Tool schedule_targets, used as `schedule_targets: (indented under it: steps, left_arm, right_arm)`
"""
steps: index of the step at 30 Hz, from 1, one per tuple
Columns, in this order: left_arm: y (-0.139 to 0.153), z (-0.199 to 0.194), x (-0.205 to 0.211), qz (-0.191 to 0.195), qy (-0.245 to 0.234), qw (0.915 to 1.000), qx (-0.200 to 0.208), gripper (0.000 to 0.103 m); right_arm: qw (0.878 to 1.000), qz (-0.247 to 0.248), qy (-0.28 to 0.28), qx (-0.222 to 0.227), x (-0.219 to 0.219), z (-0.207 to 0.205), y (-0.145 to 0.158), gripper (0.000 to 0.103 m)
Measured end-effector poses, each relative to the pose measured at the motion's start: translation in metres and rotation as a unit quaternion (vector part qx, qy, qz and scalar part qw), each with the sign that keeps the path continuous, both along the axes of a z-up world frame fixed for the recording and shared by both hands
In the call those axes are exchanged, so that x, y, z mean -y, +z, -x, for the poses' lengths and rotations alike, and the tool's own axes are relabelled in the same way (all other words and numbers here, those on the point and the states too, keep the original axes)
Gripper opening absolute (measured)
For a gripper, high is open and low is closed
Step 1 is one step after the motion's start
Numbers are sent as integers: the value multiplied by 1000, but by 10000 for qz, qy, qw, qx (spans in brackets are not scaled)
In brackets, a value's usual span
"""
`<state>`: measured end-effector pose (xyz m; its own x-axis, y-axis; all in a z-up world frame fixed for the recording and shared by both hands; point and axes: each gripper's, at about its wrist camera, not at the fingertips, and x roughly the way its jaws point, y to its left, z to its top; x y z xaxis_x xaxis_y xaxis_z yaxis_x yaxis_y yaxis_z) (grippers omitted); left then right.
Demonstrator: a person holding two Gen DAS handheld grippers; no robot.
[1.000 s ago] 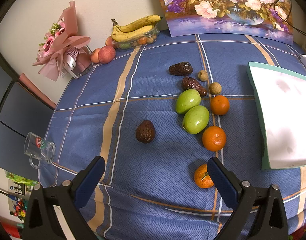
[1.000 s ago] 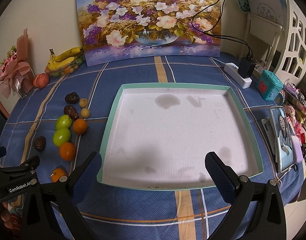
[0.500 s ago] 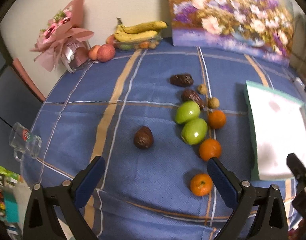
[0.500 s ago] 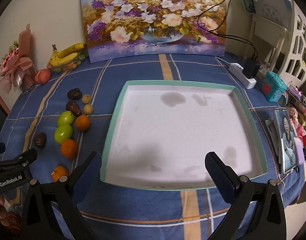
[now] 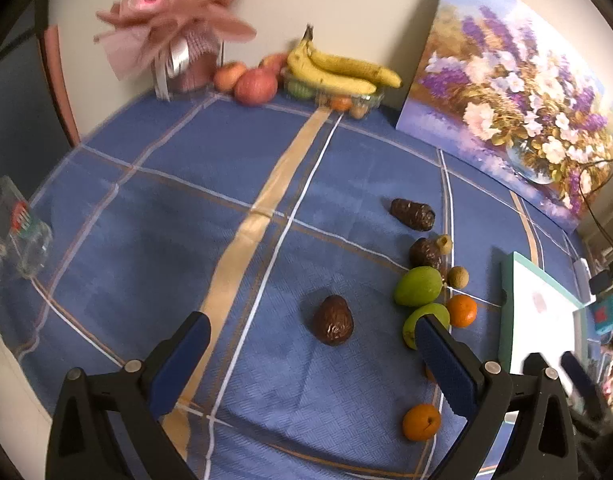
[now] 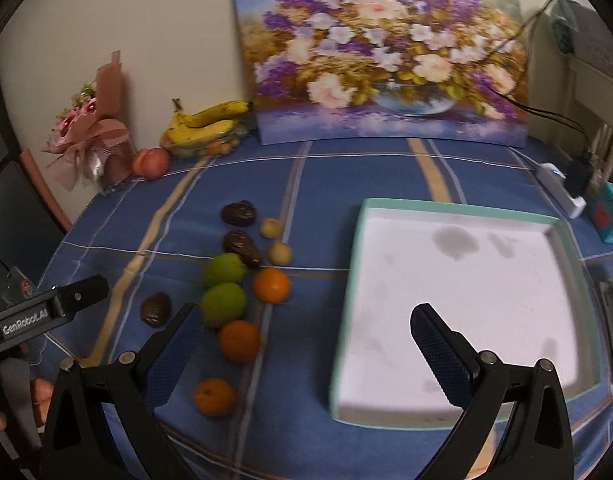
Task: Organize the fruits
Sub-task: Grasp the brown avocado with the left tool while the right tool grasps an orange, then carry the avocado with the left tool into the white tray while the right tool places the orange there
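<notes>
Left gripper [image 5: 312, 354]: jaws wide apart, holding nothing; its side reads "GenRobot.AI" in the right wrist view.
Right gripper [image 6: 306, 338]: jaws wide apart, holding nothing.
Oranges [image 6: 239, 340]: on the blue cloth [image 6: 306, 184], left of the tray.
Green fruits [image 6: 223, 305]: just beside the oranges.
Dark fruit [image 5: 333, 320]: alone, between the left gripper's fingers.
Tray [image 6: 348, 308]: white inside, green rim, nothing in it.
Bananas [image 5: 338, 72]: far back by the wall.

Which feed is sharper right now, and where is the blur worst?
Left wrist view: sharp mid-frame, the dark avocado crisp, the bouquet smeared. Right wrist view: softer overall, the oranges and painting motion-blurred; both bend straight lines at the edges.
</notes>
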<state>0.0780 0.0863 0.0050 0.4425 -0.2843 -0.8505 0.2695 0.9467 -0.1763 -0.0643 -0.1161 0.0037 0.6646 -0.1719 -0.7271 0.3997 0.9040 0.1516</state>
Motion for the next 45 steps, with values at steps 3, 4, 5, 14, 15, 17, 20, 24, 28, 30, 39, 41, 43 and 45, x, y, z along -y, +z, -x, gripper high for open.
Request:
schedule_targets:
  steps: [3,4,5,14,15,17,20,24,28,30,39,41,43,45]
  left_arm:
    - [-14,-10,8,-133,-73,9995,-279,101]
    - [-19,-12,11,-174,-97,9992,-361,100]
    - [-27,-15,14,-169,-127,9986,-485,95]
    - [-65,-33,28,-101,-263,9932,-1129,61]
    - [-68,-34,29,-94,-281,9927,-1172,52]
    - [-76,-36,29,19,-332,9907,-1319,38]
    - [-74,-37,27,120,-333,9906,-1322,35]
    - [-65,-34,24,183,-293,9921,-1203,35]
    - [-45,-28,24,246,-325,9946,-955,35]
    - [-33,-25,24,322,-303,9955,-836,35]
    - [10,-5,67,332,-541,9969,-475,35]
    - [12,0,80,276,-607,9967,-459,35]
    - [15,4,93,225,-668,9965,-457,35]
    - [16,10,107,177,-727,9961,-461,35]
  right_arm:
    - [9997,-193,54,-135,-9,-17,-10,99]
    - [9994,-261,87,-223,-13,-23,-16,92]
    - [9991,-296,106,-301,-16,-27,-21,84]
    - [9912,-712,212,-1092,-27,-53,-73,56]
    - [9907,-725,227,-1130,-28,-54,-75,53]
    - [9896,-834,288,-1132,-30,-55,-76,47]
    - [9902,-784,364,-1101,-35,-56,-75,39]
    - [9913,-763,362,-1013,-33,-59,-68,39]
    - [9929,-871,191,-783,-24,-54,-54,39]
    - [9943,-804,116,-697,-19,-52,-45,39]
    - [9965,-623,-230,-505,18,-38,-16,39]
    - [9963,-570,-351,-534,27,-34,-12,39]
    - [9958,-583,-453,-537,40,-31,-9,39]
    - [9951,-551,-591,-567,54,-26,-5,39]
